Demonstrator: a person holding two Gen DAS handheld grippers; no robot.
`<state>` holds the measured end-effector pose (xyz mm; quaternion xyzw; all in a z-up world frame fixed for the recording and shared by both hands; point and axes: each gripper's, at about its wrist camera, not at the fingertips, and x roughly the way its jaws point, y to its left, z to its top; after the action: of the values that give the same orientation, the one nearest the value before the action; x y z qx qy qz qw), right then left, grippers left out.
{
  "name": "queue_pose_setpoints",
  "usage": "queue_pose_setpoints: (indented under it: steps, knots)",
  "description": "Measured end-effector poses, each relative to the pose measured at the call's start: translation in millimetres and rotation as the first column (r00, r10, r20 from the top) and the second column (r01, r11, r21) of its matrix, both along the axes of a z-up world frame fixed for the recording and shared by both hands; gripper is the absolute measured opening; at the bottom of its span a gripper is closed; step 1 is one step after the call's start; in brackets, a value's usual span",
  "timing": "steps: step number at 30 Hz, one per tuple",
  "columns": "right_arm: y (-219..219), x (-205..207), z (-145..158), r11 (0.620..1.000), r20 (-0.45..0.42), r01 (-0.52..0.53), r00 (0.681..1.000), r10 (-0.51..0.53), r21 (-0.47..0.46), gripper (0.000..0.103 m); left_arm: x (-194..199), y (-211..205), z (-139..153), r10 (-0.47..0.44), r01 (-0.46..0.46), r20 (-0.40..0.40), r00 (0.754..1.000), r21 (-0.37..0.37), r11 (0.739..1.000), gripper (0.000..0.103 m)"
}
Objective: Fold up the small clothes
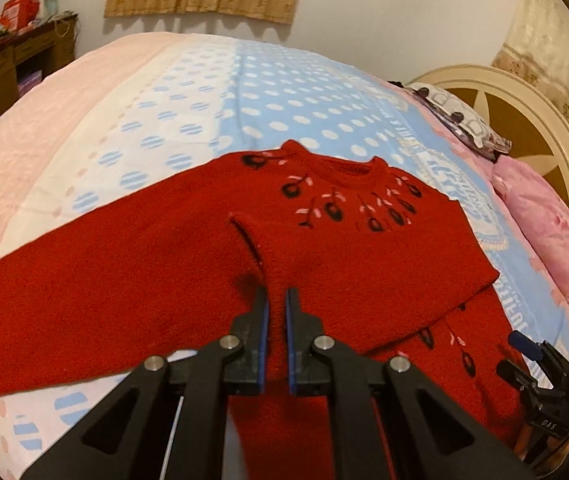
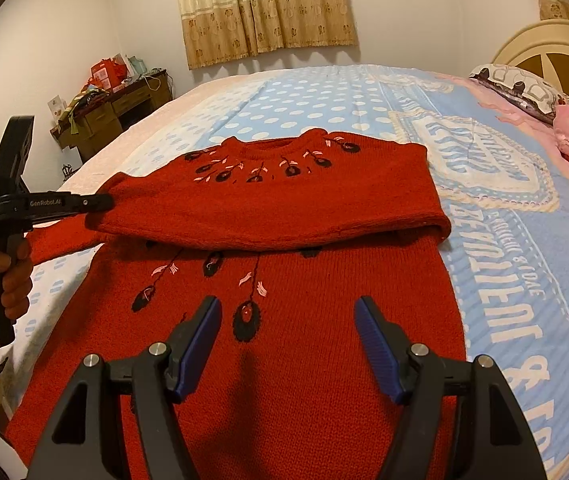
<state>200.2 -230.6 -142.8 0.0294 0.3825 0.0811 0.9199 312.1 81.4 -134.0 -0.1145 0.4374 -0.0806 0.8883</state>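
A red knitted sweater [image 2: 284,208] with black and pink flower stitching lies on the bed, its right sleeve folded across the chest. It also shows in the left wrist view [image 1: 164,264]. My left gripper [image 1: 277,296] is shut on the cuff of that folded sleeve. In the right wrist view the left gripper [image 2: 100,202] sits at the sweater's left side, held by a hand. My right gripper [image 2: 287,316] is open and empty, just above the sweater's lower body. The right gripper's tip shows in the left wrist view [image 1: 524,344] at the far right.
The bed carries a blue spotted blanket [image 2: 504,240] and a pink sheet [image 1: 24,140]. Pink and patterned pillows [image 1: 540,216] lie by the cream headboard [image 1: 524,120]. A cluttered wooden desk [image 2: 112,112] stands left of the bed. Curtains [image 2: 264,8] hang behind.
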Motion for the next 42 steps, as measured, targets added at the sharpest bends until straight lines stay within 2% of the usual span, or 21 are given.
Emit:
queue_pose_setpoints:
  steps: [15, 19, 22, 24, 26, 28, 33, 36, 39, 40, 42]
  knots:
    - [-0.5, 5.3, -6.1, 1.0, -0.047, 0.008, 0.999, -0.008, -0.007, 0.07, -5.0, 19.7, -29.4, 0.045, -0.045, -0.041, 0.998, -0.01, 0.999, 0.007]
    - [-8.7, 5.3, -1.1, 0.999, -0.086, -0.011, 0.996, 0.016, 0.05, 0.07, -4.6, 21.4, -33.1, 0.043, -0.044, -0.039, 0.998, -0.022, 0.999, 0.009]
    - [-17.4, 6.7, 8.3, 0.997, -0.169, -0.03, 0.985, 0.041, 0.068, 0.071, -8.6, 13.9, -32.8, 0.039, -0.038, -0.021, 0.999, 0.036, 0.999, 0.017]
    - [-19.0, 9.1, 23.1, 0.998, -0.199, -0.053, 0.979, 0.048, -0.019, 0.072, -13.2, 10.0, -31.7, 0.032, -0.031, -0.012, 0.999, 0.059, 0.998, 0.039]
    - [-16.7, 13.8, 36.5, 0.99, -0.191, -0.083, 0.98, 0.061, -0.11, 0.074, -17.7, 7.6, -30.2, 0.031, -0.032, 0.007, 0.999, 0.072, 0.997, 0.05]
    - [-16.9, 27.0, 52.3, 0.984, -0.131, -0.077, 0.99, 0.056, -0.16, 0.074, -19.8, 4.5, -29.2, 0.03, -0.032, 0.025, 0.999, 0.102, 0.994, 0.052]
    - [-21.0, 87.0, 48.8, 0.992, -0.098, -0.032, 0.995, 0.02, -0.126, 0.074, -22.0, 3.8, -29.3, 0.043, -0.046, 0.027, 0.999, 0.137, 0.989, 0.053]
    - [-26.5, 120.3, 25.6, 0.999, -0.153, -0.02, 0.988, 0.013, -0.038, 0.074, -28.0, 7.4, -26.9, 0.049, -0.053, 0.032, 0.998, 0.144, 0.988, 0.057]
    - [-37.9, 133.5, -9.6, 0.999, -0.304, 0.023, 0.953, -0.013, 0.031, 0.075, -39.6, 5.2, -25.2, 0.027, -0.031, 0.028, 0.999, 0.155, 0.987, 0.066]
    - [-39.0, 129.0, -16.6, 0.999, -0.321, 0.021, 0.947, -0.011, 0.029, 0.075, -43.9, 1.9, -25.4, 0.012, -0.016, 0.023, 1.0, 0.155, 0.988, 0.066]
    - [-31.6, 111.2, -15.3, 0.998, -0.285, -0.032, 0.958, 0.018, -0.046, 0.075, -55.4, -10.1, -26.5, -0.047, 0.043, 0.019, 0.999, 0.16, 0.986, 0.066]
